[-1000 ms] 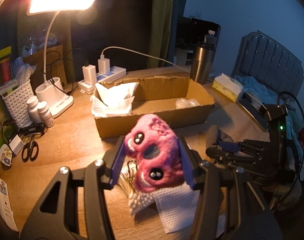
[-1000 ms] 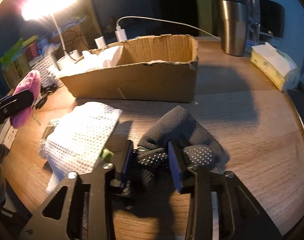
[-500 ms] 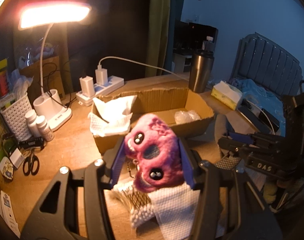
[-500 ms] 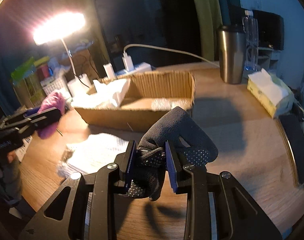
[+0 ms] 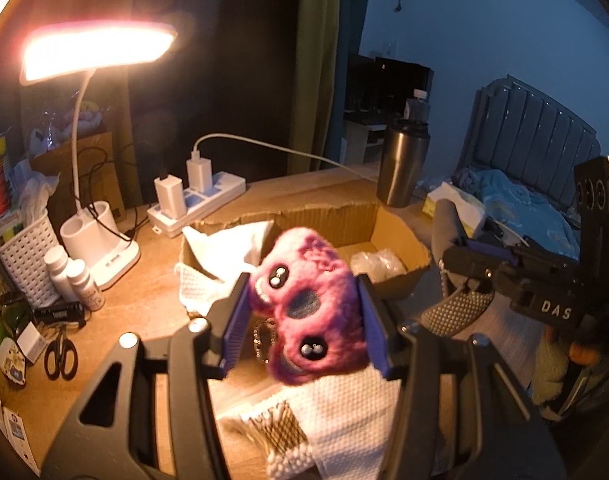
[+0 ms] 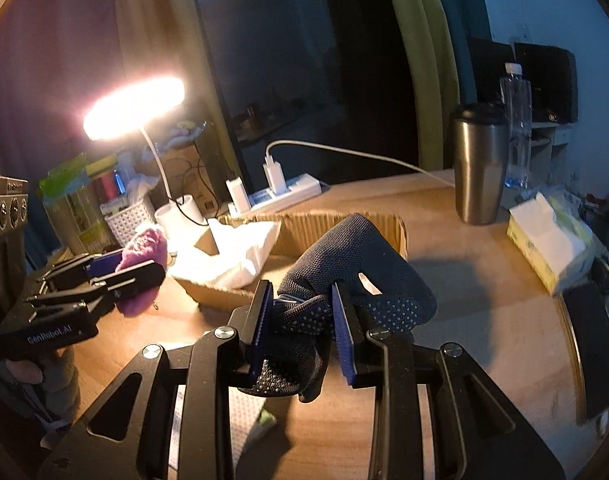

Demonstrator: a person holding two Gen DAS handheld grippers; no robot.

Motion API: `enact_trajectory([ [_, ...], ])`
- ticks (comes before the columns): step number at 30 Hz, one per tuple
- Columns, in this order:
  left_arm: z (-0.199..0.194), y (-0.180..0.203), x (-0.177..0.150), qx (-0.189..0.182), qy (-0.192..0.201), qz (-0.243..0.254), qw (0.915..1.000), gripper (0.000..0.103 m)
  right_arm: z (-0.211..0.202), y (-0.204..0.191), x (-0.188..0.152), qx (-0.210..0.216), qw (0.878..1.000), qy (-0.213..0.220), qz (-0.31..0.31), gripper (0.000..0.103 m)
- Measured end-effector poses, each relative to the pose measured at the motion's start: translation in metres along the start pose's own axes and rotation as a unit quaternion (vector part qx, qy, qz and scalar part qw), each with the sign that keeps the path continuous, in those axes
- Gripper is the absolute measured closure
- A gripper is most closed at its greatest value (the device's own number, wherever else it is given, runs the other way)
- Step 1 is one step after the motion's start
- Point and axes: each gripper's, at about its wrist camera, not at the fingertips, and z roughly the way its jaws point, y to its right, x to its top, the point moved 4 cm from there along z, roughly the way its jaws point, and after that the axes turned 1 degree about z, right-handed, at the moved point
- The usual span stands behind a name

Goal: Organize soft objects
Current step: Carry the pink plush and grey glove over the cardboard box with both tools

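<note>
**Both loads lifted clear, box ahead**

We now carry both items off the table — a second ago the dark glove (image 6: 346, 280) sat on the wood; now it hangs in the air, pinched at a narrow gap in our right gripper (image 6: 302, 322). The glove's dotted palm droops below the pads. Our left gripper (image 5: 302, 310) holds the pink plush toy (image 5: 308, 304) at a medium gap, unchanged, raised slightly above the white cloth (image 5: 352, 420) and cotton swabs (image 5: 280, 432). The cardboard box (image 5: 400, 240) lies just beyond, white cloths at its left end. We judge the next step is carrying both to the box.
</note>
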Motion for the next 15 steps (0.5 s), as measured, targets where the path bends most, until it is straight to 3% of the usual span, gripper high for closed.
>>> enact_trajectory([
  [15,0.022,-0.010,0.022,-0.001,0.018,-0.012,0.9998,0.051,0.020,-0.007,0.029,0.008,1.000,0.025,-0.010,0.072],
])
